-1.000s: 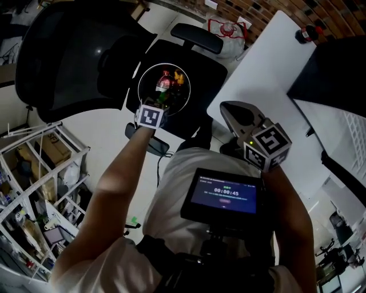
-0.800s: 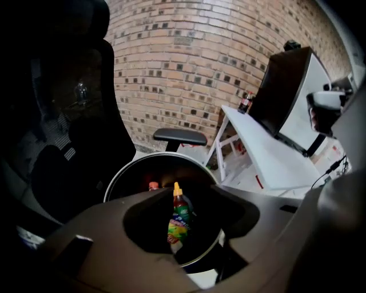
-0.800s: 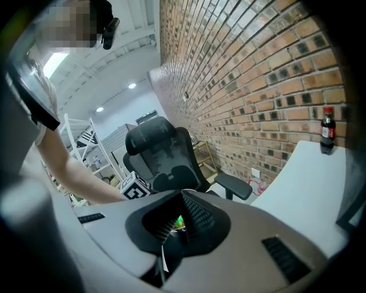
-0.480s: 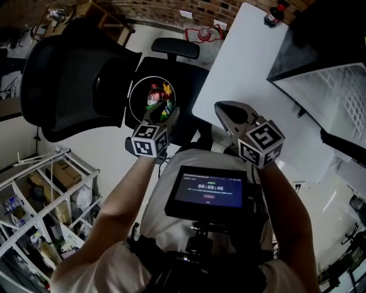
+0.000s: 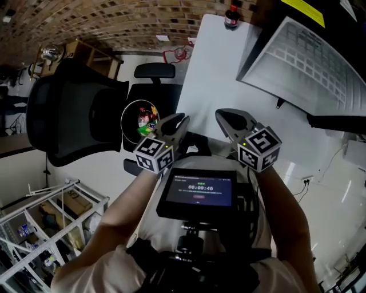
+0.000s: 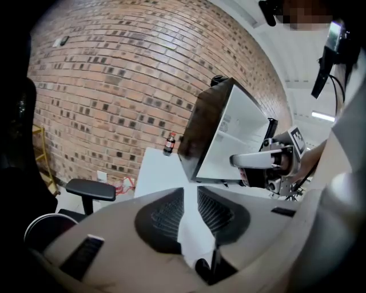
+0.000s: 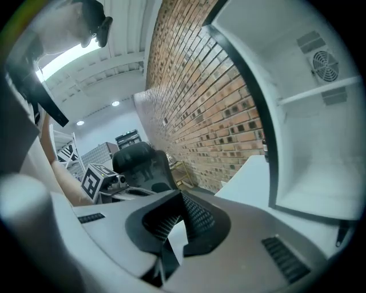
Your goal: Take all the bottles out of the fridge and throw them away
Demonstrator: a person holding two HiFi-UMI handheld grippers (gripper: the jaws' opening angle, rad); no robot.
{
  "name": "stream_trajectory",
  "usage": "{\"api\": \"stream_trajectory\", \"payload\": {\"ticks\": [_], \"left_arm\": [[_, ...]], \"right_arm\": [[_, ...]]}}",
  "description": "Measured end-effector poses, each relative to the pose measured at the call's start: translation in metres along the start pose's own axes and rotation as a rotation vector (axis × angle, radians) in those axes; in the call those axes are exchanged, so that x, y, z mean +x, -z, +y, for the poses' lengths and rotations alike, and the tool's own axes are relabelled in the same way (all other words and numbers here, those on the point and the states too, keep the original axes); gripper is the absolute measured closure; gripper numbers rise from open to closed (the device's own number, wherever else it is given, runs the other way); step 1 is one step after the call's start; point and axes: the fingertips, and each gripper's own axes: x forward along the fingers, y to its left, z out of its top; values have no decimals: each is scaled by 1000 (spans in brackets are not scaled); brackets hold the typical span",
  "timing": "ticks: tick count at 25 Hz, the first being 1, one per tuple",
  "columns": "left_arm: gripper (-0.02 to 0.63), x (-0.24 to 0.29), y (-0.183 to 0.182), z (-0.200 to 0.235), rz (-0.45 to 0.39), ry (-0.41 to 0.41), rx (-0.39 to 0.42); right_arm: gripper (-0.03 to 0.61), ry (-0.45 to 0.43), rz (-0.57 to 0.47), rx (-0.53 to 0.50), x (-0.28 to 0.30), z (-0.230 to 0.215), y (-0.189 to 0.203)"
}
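Closest to me is the timer screen on the chest rig, and just beyond it both grippers hang over the near edge of the white table. The left gripper has just been closing. Its jaws are down to a thin gap with nothing between them. The right gripper has its pads meeting at the tips and is also empty. So I carry nothing at this moment.

To my left, a round bin sits on the seat of the black office chair. I can see several coloured bottles inside it, so I judge that part of the job done.

Ahead and to the right the fridge stands open on the table. The shelf and back wall that my right gripper view shows look bare, but I cannot see every compartment.

One dark bottle with a red cap stands at the far end of the table by the brick wall, beside the fridge. I take that one as left to bin.

The table top between me and it looks free. The chair's armrest and the fridge's open front crowd either side of the reach.
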Motion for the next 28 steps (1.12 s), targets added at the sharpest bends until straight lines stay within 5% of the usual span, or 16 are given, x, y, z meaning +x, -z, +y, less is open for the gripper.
{"api": "stream_trajectory", "payload": {"ticks": [18, 28], "left_arm": [[614, 119, -67, -167, -8, 313, 228], [614, 147, -93, -203, -52, 376, 279]], "right_arm": [[577, 326, -245, 85, -185, -102, -13], [578, 372, -356, 15, -228, -117, -39]]}}
